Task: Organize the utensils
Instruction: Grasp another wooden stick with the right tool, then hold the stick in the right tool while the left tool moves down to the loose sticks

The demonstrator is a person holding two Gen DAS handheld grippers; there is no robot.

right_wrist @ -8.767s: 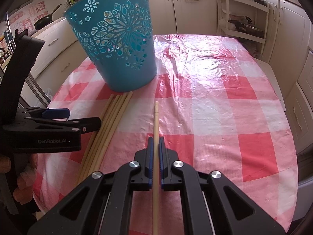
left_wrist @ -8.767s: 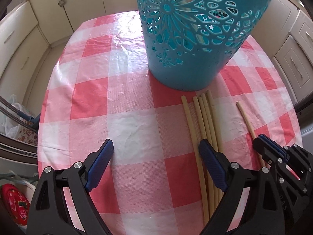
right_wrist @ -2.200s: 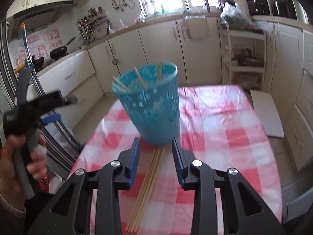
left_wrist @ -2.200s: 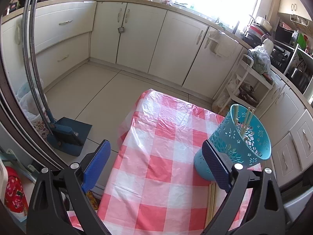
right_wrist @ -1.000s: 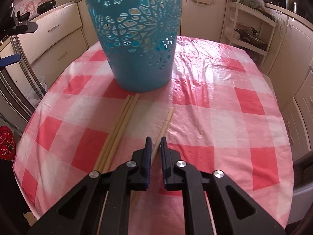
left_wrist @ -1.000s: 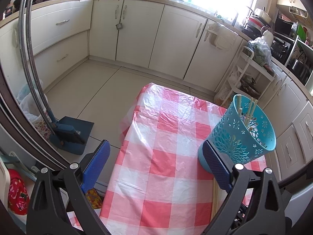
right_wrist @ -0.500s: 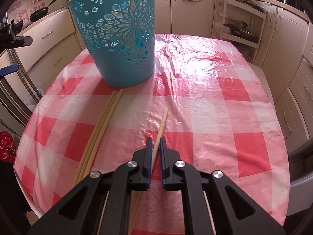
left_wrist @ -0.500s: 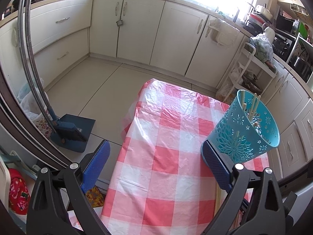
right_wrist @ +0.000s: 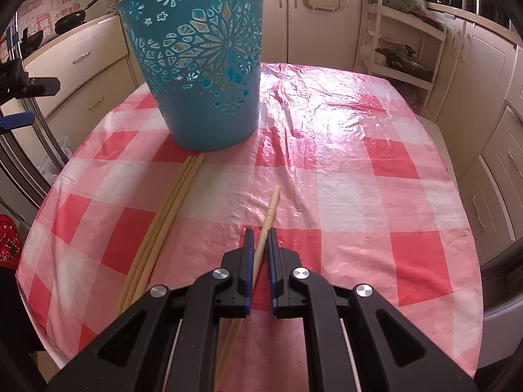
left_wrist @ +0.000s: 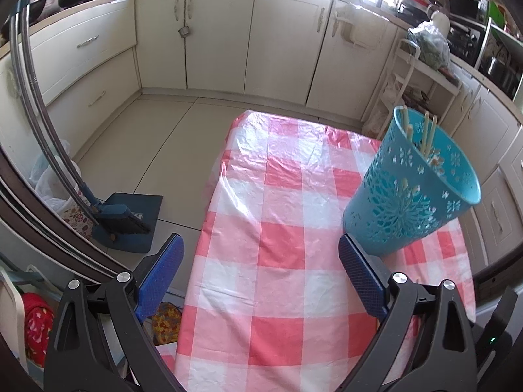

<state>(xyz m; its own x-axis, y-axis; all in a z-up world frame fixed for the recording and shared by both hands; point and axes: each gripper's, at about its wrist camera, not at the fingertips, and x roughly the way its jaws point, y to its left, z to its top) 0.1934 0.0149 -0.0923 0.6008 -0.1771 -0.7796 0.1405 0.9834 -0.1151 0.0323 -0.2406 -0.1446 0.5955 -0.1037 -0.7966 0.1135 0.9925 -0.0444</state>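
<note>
The chopstick [right_wrist: 268, 215] in play is a slim, pale wooden stick with a slightly ridged section below its blunt far end; it runs from between the blue pads of the right gripper [right_wrist: 260, 245] forward and a little rightward over the tabletop [right_wrist: 376, 170], its tip pointing toward the open cloth to the right of the basket. The right gripper is closed down on this chopstick, the two pads pressing its shaft from either side, while the rest of the stick passes back beneath the black gripper body. To the left of it, well apart, three more chopsticks [right_wrist: 163, 225] of the same pale wood lie side by side and touching on the red-and-white checked cloth, their far ends just short of the base of the blue basket [right_wrist: 202, 72]. That basket is a tall turquoise plastic bin with cut-out flower and star patterns, standing upright on the tabletop; from the left wrist view the basket [left_wrist: 412, 192] already has several chopsticks [left_wrist: 425, 134] standing inside, leaning against its wall and poking above the rim. The left gripper [left_wrist: 260, 281] is held high over the left edge of the tabletop, its blue pads spread wide apart with nothing between them, the basket off to its right.
</note>
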